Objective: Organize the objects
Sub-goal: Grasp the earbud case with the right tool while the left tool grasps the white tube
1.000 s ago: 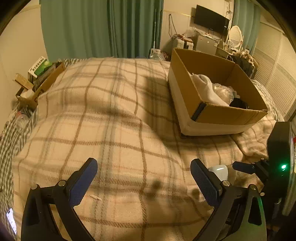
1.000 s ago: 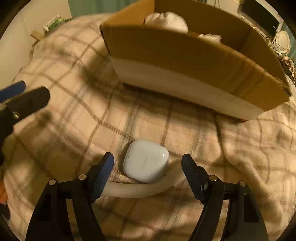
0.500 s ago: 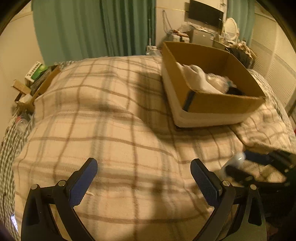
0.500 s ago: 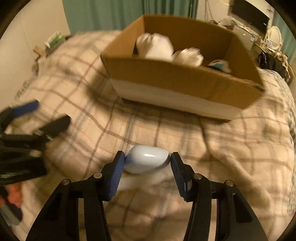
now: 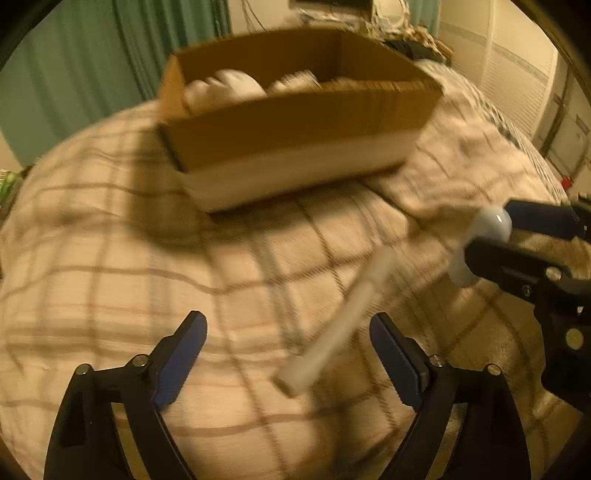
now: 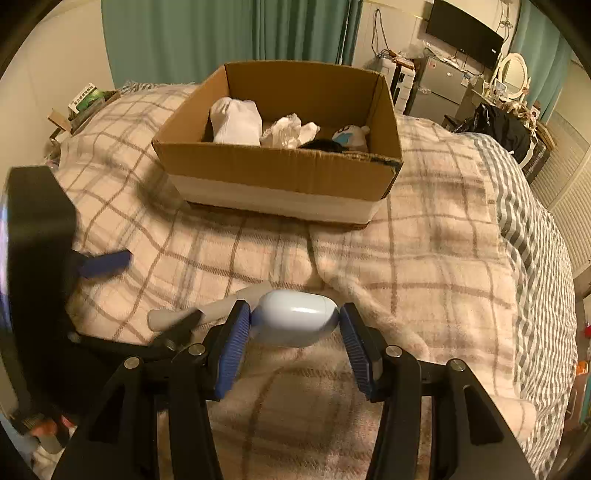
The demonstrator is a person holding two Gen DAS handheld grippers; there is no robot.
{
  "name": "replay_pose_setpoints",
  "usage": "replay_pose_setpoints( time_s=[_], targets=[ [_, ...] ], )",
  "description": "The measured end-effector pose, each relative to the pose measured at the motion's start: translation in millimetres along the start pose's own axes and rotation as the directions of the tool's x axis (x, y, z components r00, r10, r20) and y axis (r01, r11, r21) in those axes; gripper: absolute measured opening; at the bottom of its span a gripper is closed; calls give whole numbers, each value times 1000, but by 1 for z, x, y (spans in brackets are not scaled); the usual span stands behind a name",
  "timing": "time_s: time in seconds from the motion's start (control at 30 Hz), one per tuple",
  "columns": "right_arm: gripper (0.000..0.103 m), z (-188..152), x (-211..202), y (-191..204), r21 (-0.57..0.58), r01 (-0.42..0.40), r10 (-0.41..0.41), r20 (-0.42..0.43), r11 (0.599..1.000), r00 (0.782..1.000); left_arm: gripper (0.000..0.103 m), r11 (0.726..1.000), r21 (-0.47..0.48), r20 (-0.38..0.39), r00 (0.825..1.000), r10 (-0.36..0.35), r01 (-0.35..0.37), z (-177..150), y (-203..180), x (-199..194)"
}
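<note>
My right gripper (image 6: 295,321) is shut on a pale blue earbud case (image 6: 295,315) and holds it above the plaid blanket; the case also shows in the left wrist view (image 5: 487,225) at the right. A white strap (image 5: 343,325) hangs from the case and trails left (image 6: 207,310). My left gripper (image 5: 288,354) is open and empty, its fingers on either side of the strap's lower end. A cardboard box (image 6: 280,170) sits on the bed ahead and holds white cloths (image 6: 236,122) and other small items. It also shows in the left wrist view (image 5: 295,122), blurred.
The plaid blanket (image 6: 443,266) covers the bed. Green curtains (image 6: 221,37) hang behind. A TV (image 6: 463,35) and a cluttered desk stand at the back right. Boxes (image 6: 85,103) lie at the bed's left edge.
My right gripper shut on the earbud case and lifted it off the blanket, the strap hanging from it. My left gripper swung right toward the box and the strap.
</note>
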State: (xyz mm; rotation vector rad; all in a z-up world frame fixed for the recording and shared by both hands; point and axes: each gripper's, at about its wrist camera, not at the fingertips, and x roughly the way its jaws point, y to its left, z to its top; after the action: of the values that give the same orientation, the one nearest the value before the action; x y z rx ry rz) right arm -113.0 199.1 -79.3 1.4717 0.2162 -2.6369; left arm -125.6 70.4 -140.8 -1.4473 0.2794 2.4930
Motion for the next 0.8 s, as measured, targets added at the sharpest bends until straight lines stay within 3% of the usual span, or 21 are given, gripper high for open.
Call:
replay_pose_setpoints(
  time_s=[0.07,0.13,0.2,0.4,0.8],
  targets=[
    [50,-1,4,0,3,2,-2,-9,1000,1000,89,999,14,-38,998,-51,52,-2,-6,9],
    [50,-2,8,-1,10,2,-2,-19,1000,1000,76,999,28,-63,997,-43,45,-4,-9,16],
    [50,-3,9,-2,17,-3,3,-20,1000,1000,52,998,32,-91,994,-58,61,-6,-10,22],
    [50,-3,9,0,12,6,-6,-20,1000,1000,16,996,42,-86,993,-79,83,-8,-14,16],
    [50,1,-23,11,-5,5,-5,38,1000,999,10,994,-85,46,996,-70,74,-7,13,-51]
  ],
)
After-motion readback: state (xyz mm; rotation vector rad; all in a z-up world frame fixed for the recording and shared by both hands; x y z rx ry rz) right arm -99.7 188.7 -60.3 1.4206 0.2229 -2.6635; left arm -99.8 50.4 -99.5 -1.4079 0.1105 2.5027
